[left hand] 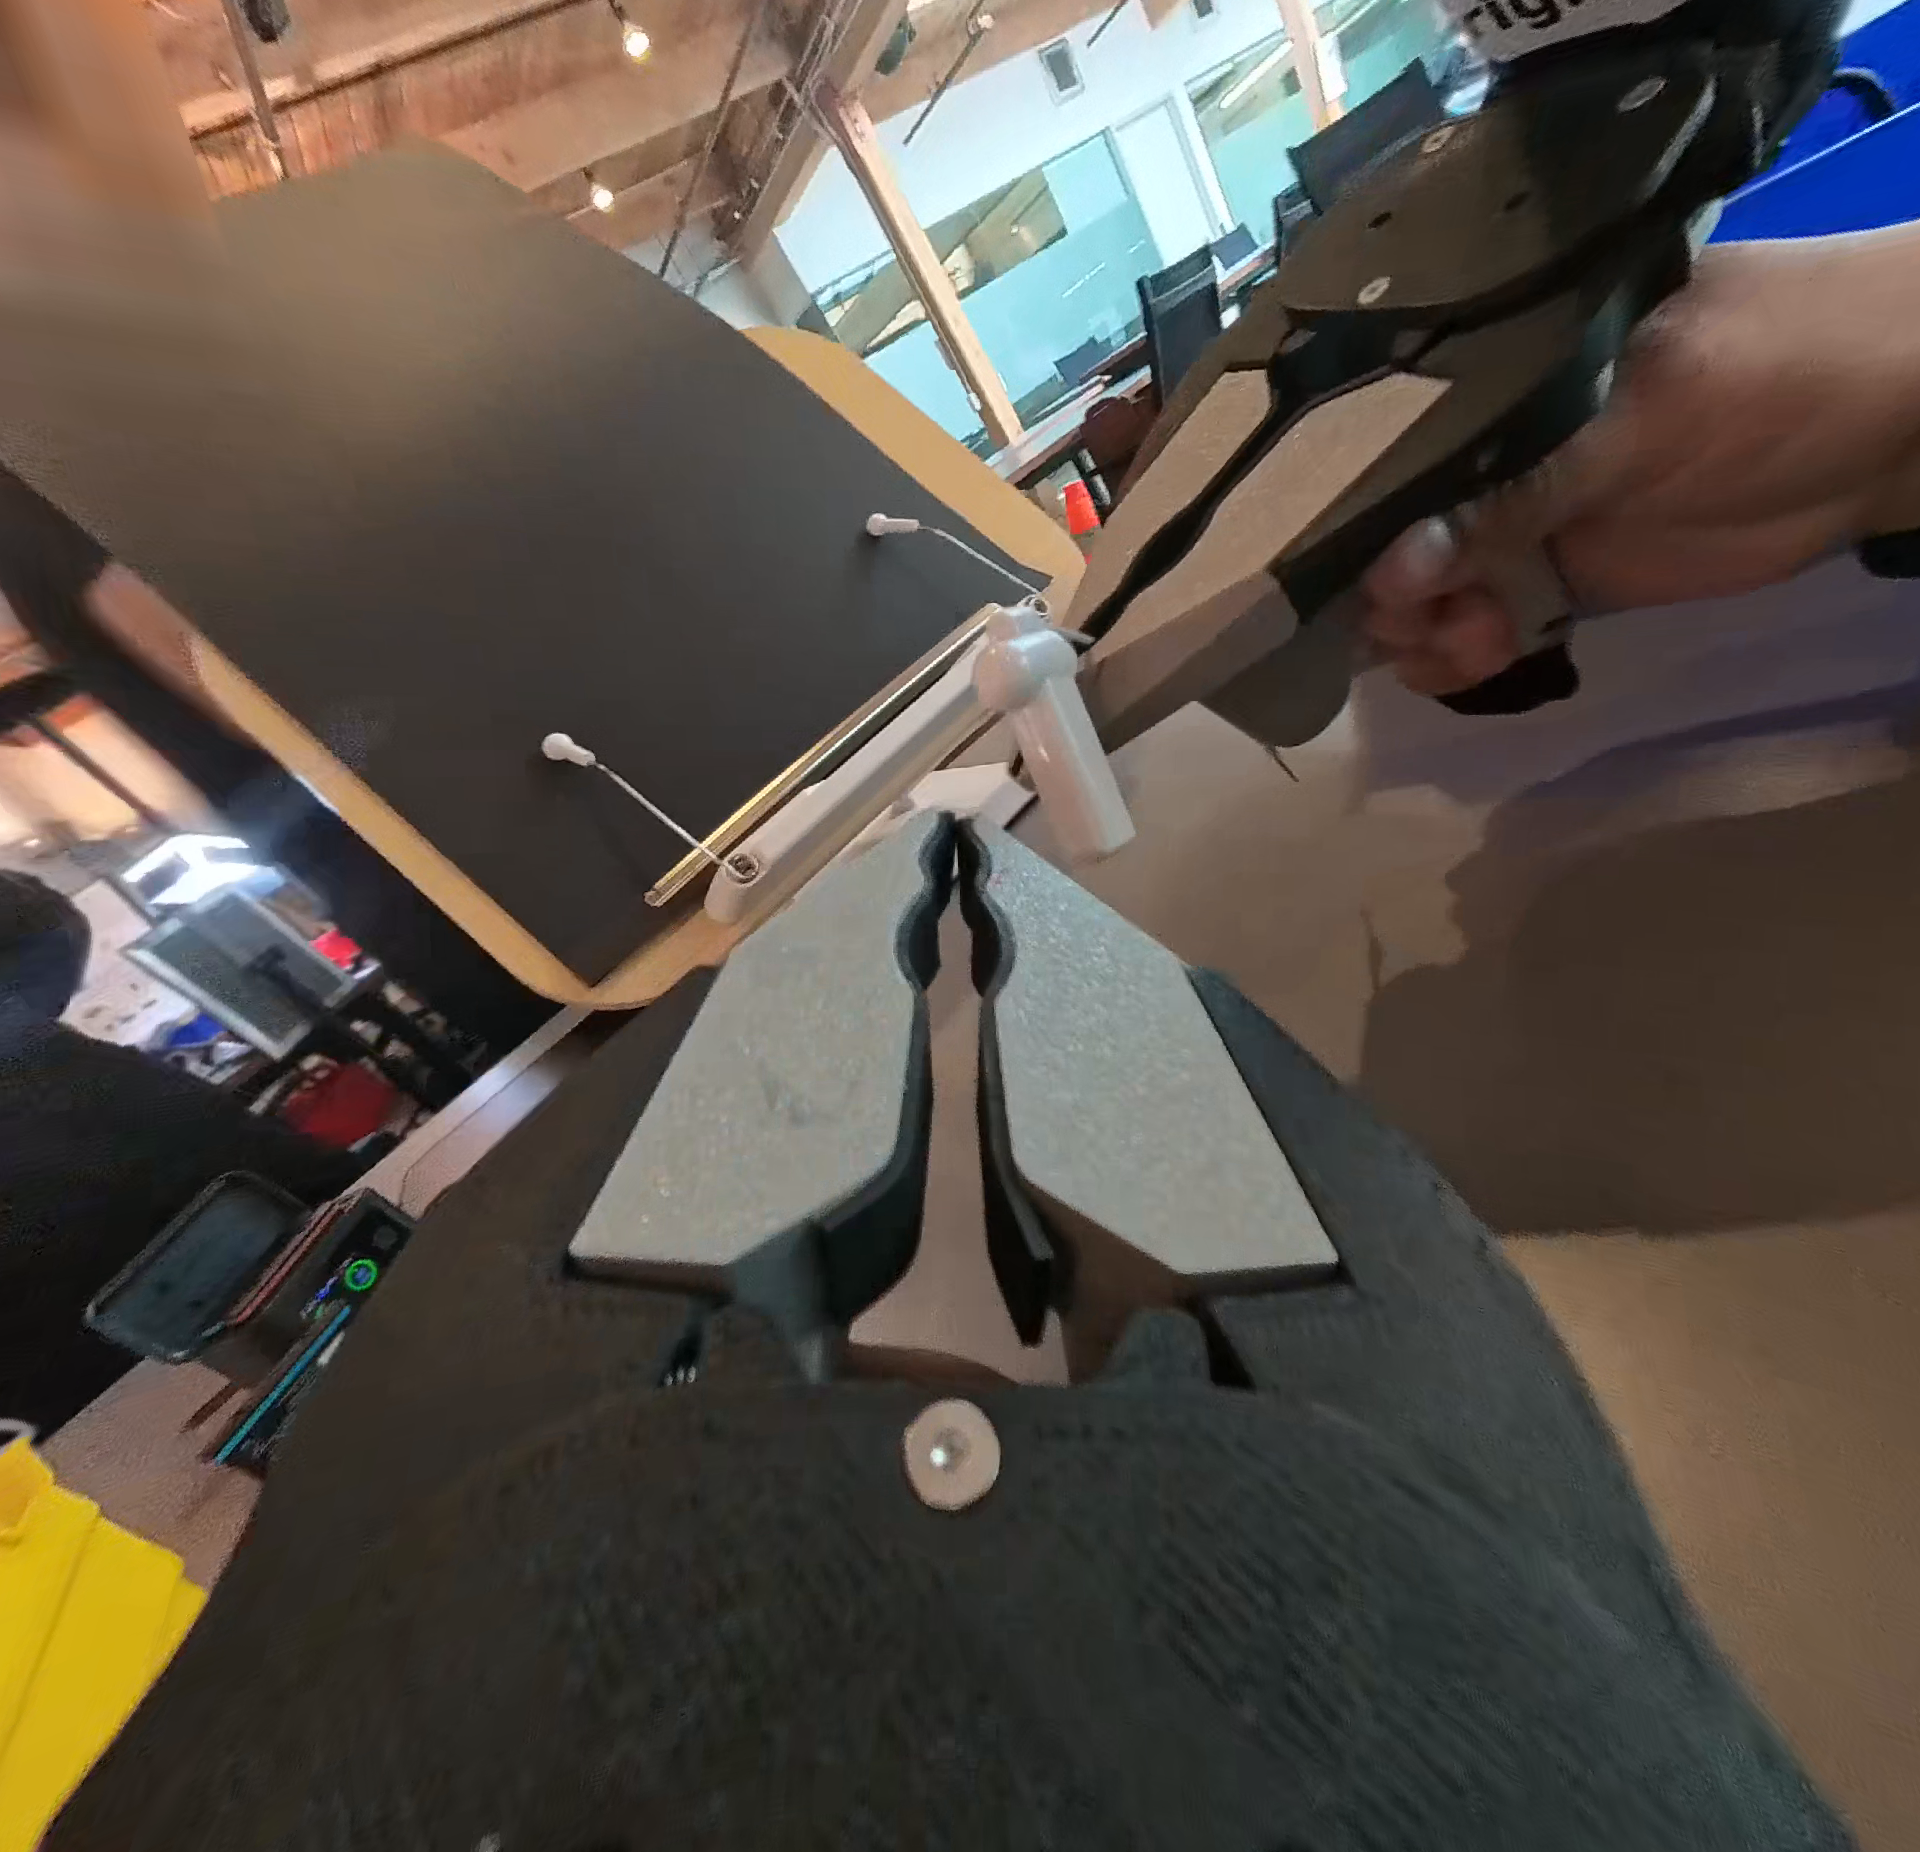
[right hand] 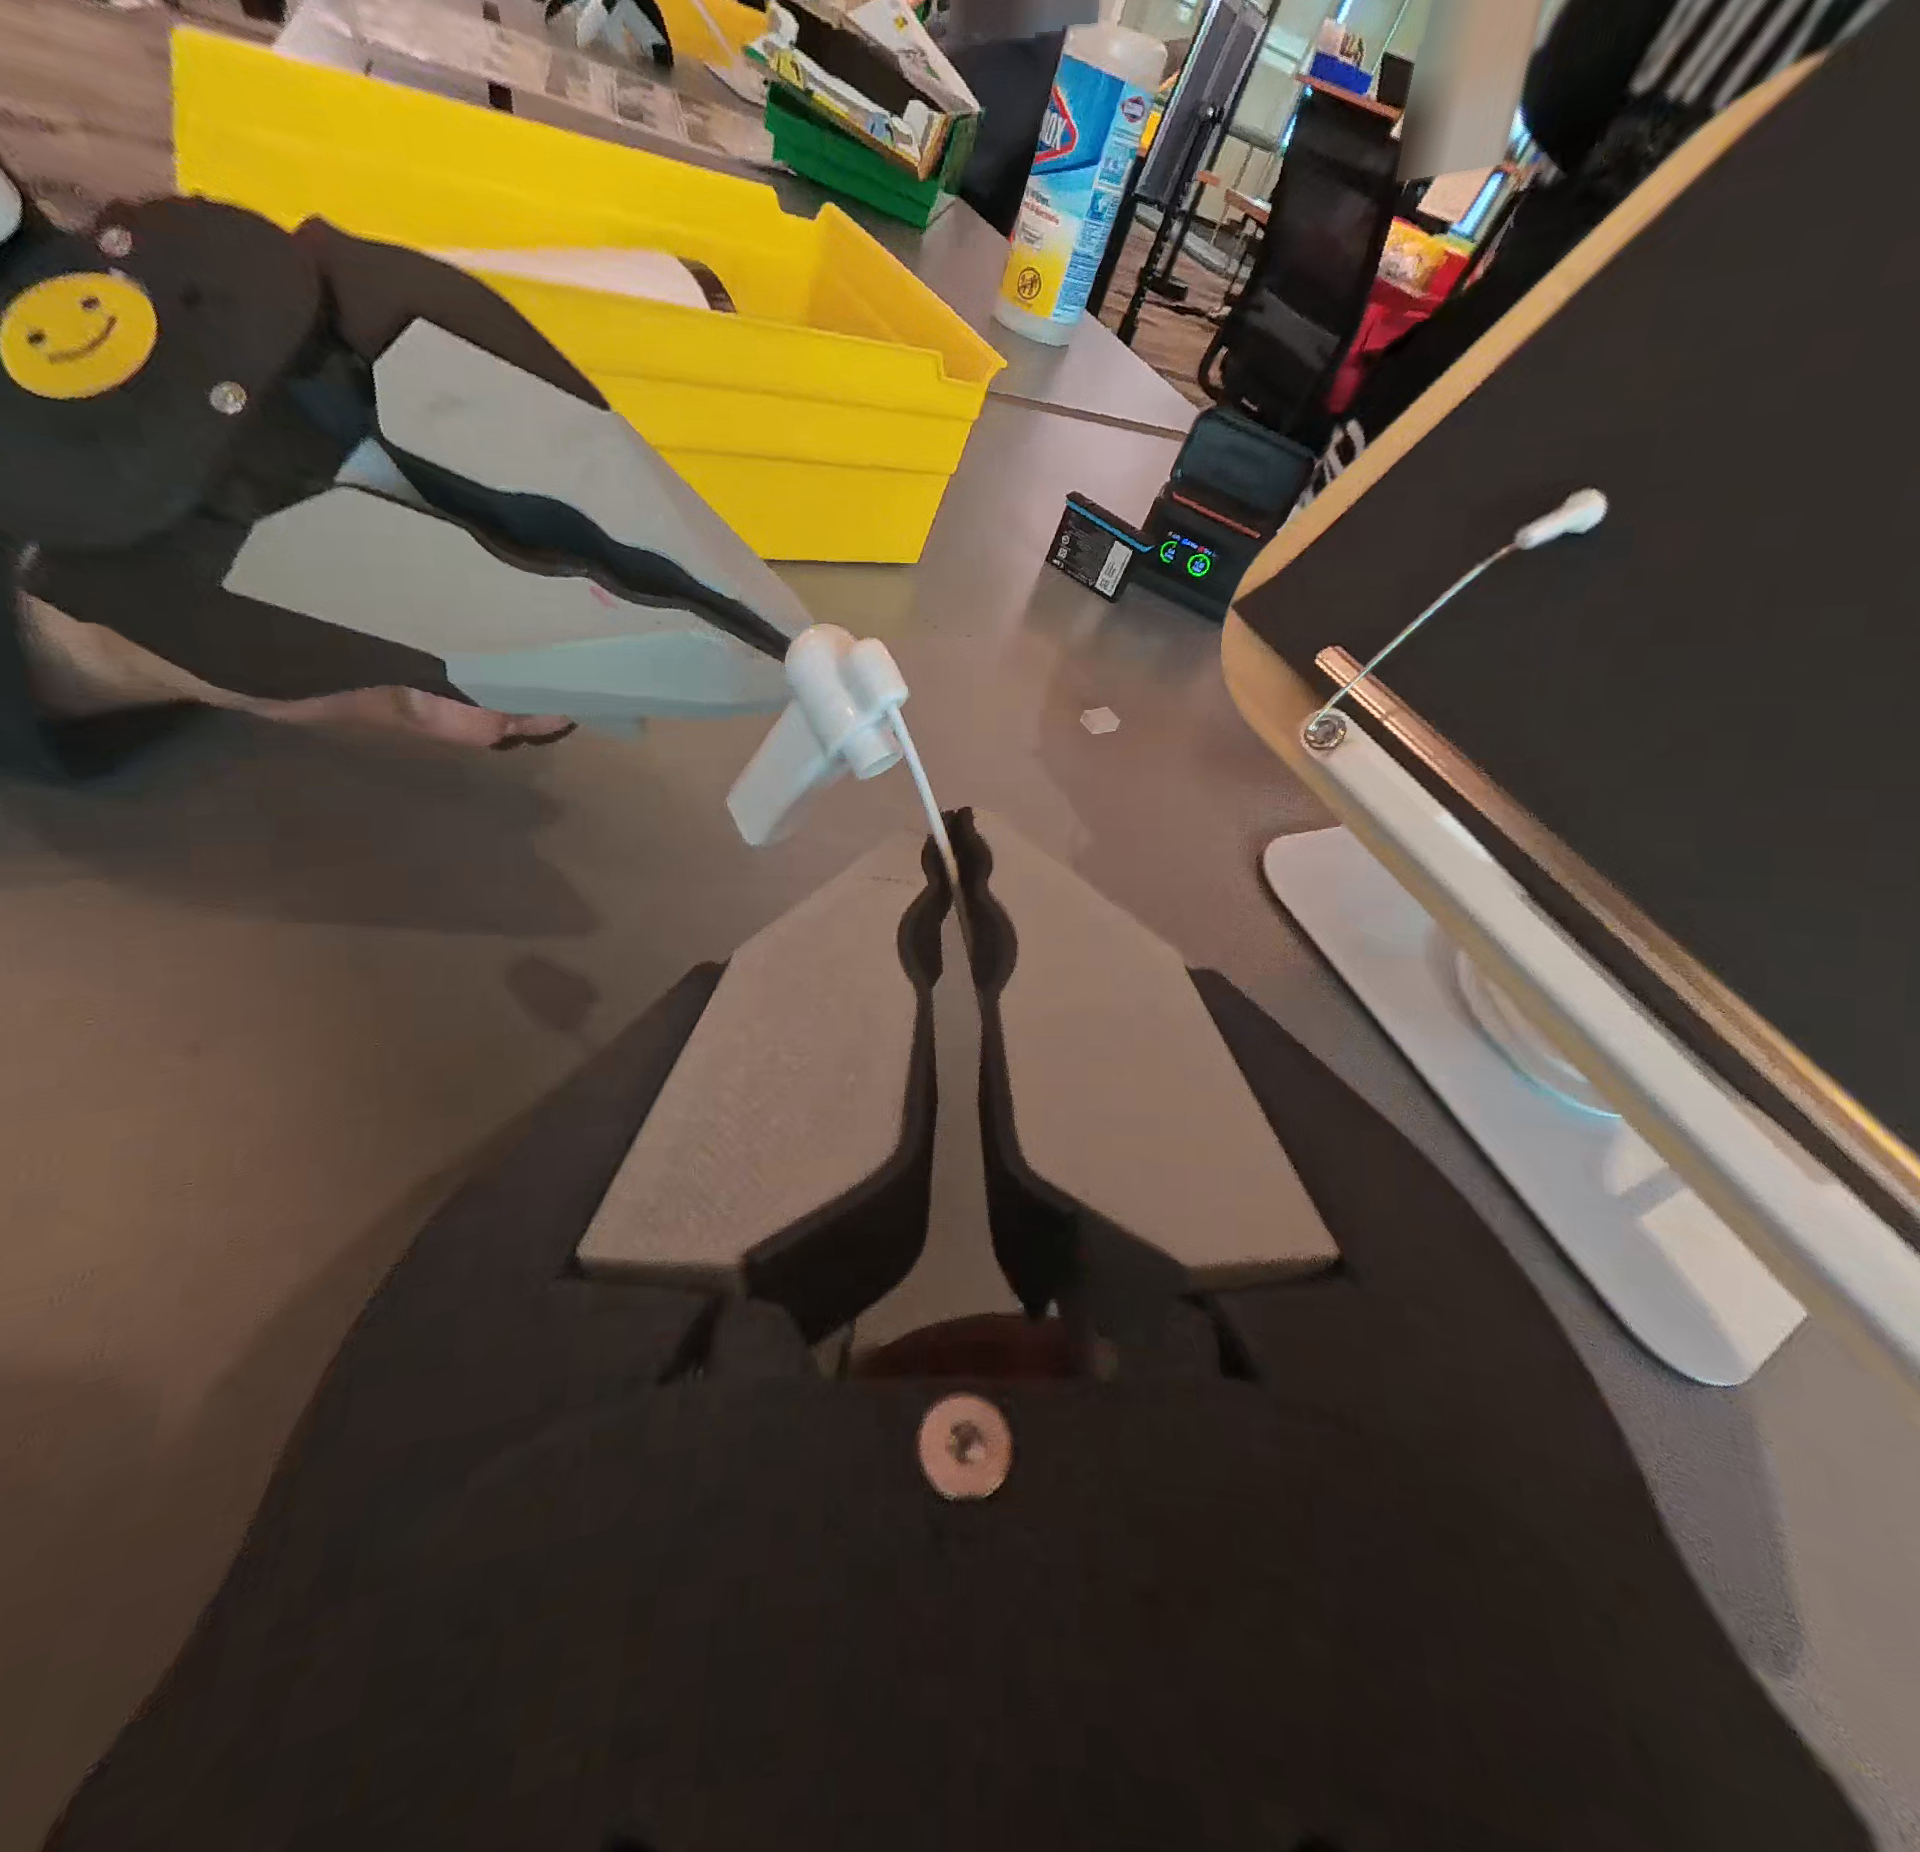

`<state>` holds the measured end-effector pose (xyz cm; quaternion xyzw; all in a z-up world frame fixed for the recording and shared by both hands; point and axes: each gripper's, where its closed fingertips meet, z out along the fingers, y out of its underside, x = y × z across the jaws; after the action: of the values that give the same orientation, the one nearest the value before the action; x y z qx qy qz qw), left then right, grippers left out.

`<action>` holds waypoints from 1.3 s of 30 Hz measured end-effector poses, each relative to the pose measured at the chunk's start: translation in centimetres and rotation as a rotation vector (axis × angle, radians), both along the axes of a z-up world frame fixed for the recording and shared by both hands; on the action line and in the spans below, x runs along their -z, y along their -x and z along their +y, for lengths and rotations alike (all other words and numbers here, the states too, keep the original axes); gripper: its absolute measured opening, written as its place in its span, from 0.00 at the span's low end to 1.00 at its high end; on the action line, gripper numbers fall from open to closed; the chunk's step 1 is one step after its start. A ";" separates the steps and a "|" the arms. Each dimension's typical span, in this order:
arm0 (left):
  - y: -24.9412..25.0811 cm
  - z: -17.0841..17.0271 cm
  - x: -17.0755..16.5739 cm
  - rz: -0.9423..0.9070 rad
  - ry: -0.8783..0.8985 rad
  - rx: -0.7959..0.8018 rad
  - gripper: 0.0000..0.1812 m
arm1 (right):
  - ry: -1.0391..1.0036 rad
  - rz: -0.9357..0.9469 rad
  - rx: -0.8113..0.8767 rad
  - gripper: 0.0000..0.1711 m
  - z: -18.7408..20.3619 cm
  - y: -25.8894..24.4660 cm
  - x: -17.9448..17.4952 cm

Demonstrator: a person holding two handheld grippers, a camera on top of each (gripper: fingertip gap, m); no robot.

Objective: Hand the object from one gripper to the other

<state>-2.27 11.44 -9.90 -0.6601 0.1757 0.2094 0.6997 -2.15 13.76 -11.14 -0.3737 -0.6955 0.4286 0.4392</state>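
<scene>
Two grippers were brought tip to tip above the table (right hand: 312,971), just in front of the black board (right hand: 1662,400) that was propped on a white stand. The small white plastic piece (right hand: 800,763) was held in the air between them, near the board's lower corner and clear of the table.

The right gripper (right hand: 951,836) was clenched, and the piece's thin white stem was pinched between its fingertips. In the left wrist view the same gripper (left hand: 1081,649) was seen reaching in from the side away from the board, gripped by a hand (left hand: 1662,514), with the piece (left hand: 1070,753) hanging from its tip just beside the board's (left hand: 468,503) white bottom rail.

The left gripper (left hand: 956,846) was also closed, with only a thin slit left between its fingers. From the right wrist view its tips (right hand: 779,639) seemed to be set against the rounded head of the piece, but it could not be told whether anything was actually pinched there, since nothing white was seen between the fingers in its own view.

Behind the left gripper, well apart from the board, a yellow bin (right hand: 727,348) was seen on the table. A wipes bottle (right hand: 1081,171) stood past the bin, and a small black device (right hand: 1184,545) with green lights lay close to the board's edge.
</scene>
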 end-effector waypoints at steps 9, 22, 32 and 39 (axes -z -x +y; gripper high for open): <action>-1.4 0.7 1.7 -0.090 0.099 0.082 0.22 | 0.198 0.019 0.000 0.00 0.8 -0.3 -1.7; -2.0 0.4 1.0 -0.031 0.062 0.103 0.08 | 0.142 -0.061 -0.124 0.00 -1.9 -0.6 0.3; -0.3 1.1 2.7 0.294 0.127 -0.110 0.07 | 0.121 -0.075 -0.155 0.13 -2.5 -0.7 0.8; -0.7 1.0 2.8 0.289 0.129 -0.085 0.08 | 0.040 0.008 -0.153 0.07 -2.8 -0.8 0.0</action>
<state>-1.56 12.48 -12.71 -0.6735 0.2597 0.3198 0.6137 -1.35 10.92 -11.11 -0.3265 -0.7113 0.4763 0.4006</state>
